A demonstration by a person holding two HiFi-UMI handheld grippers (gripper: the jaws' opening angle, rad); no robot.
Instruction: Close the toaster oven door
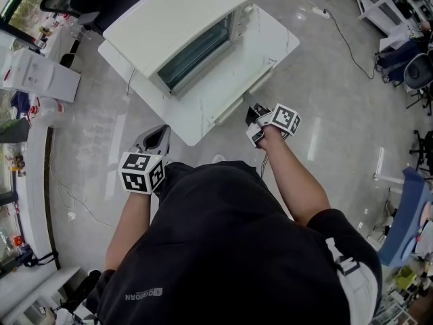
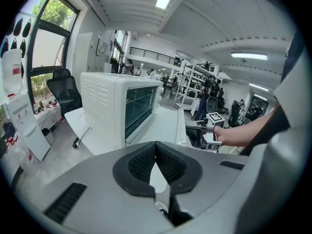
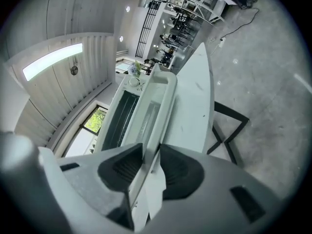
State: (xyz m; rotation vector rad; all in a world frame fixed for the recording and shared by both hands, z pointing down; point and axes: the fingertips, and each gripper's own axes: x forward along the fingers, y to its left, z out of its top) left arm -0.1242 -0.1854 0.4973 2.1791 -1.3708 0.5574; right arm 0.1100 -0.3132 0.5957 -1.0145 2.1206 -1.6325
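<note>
Though partly behind pads [image 3: 178, 167], door handle [image 3: 156, 130].

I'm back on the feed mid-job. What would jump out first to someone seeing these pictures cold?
The white toaster oven stands on the white table with its door dropped open and lying flat. The right tool is closed on the handle along the door's front edge. The left tool hangs shut and empty off the table's near corner.
</note>
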